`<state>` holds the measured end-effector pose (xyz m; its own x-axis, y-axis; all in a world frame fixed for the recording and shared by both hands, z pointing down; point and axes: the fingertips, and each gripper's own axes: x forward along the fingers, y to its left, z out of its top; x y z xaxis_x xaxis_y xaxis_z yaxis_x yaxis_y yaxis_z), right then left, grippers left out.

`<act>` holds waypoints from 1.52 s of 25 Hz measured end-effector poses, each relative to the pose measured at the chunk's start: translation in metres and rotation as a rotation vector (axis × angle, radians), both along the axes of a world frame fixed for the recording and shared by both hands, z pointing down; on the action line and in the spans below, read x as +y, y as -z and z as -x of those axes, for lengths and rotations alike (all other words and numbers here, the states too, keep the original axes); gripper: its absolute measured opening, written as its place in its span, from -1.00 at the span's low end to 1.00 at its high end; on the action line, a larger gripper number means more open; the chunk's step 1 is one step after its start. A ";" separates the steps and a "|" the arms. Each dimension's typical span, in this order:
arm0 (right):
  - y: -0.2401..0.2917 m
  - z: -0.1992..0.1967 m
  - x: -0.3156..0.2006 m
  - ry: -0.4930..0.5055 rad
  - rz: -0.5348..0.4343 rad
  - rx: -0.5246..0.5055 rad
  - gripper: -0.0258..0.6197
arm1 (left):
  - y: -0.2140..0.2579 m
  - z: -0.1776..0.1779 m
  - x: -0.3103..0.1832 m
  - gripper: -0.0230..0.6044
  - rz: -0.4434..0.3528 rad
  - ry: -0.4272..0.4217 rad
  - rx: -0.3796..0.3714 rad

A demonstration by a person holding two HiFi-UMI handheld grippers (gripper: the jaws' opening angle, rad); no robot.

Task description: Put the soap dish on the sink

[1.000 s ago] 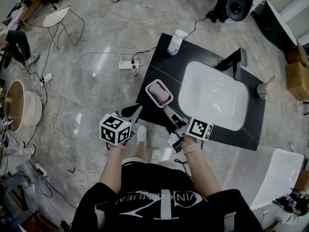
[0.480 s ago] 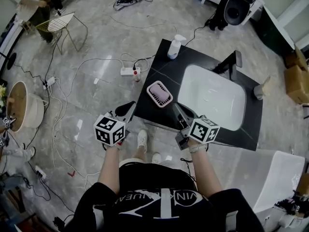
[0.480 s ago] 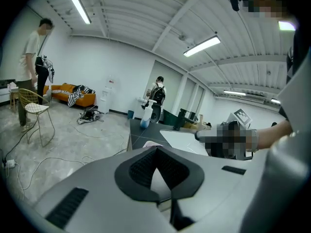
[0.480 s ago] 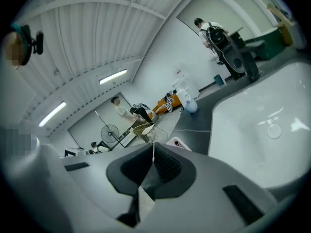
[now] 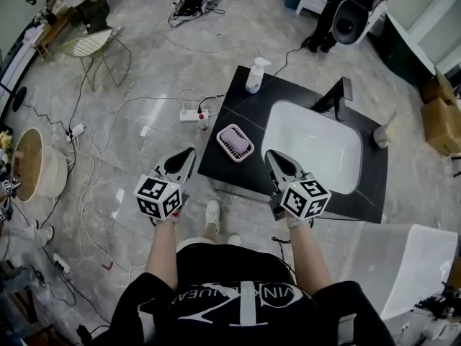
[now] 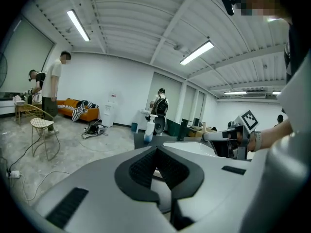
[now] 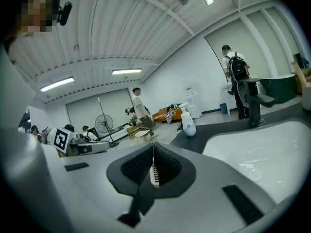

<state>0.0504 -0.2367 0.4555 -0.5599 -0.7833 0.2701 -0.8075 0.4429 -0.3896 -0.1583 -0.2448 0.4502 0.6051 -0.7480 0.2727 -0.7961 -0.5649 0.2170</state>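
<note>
The soap dish (image 5: 235,142) is pink, the counter (image 5: 245,110) black, the basin (image 5: 317,146) white, the floor (image 5: 144,78) grey-veined.

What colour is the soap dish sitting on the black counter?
Pink. The soap dish shows best in the head view.

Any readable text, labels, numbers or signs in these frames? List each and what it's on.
"VINK": seems to read so on the shirt; the rest of the white print is warped and unreadable.
Bottle: label too small to read.
Left cube, right cube: square code markers only, no words.
</note>
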 end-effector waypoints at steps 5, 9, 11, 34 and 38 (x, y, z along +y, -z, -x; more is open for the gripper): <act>0.014 -0.017 0.002 -0.018 -0.061 0.057 -0.83 | 0.013 0.000 0.004 -0.88 -0.042 0.023 0.008; 0.025 -0.024 0.003 -0.026 -0.096 0.076 -0.84 | 0.025 0.001 0.006 -0.88 -0.085 0.043 0.000; 0.030 -0.025 0.005 -0.024 -0.112 0.080 -0.84 | 0.032 0.001 0.006 -0.88 -0.104 0.051 0.000; 0.060 -0.033 0.020 -0.010 -0.195 0.099 -0.83 | 0.085 0.017 0.022 -0.88 -0.272 0.175 -0.015; 0.061 -0.035 0.021 -0.011 -0.203 0.095 -0.83 | 0.091 0.017 0.024 -0.88 -0.297 0.190 -0.018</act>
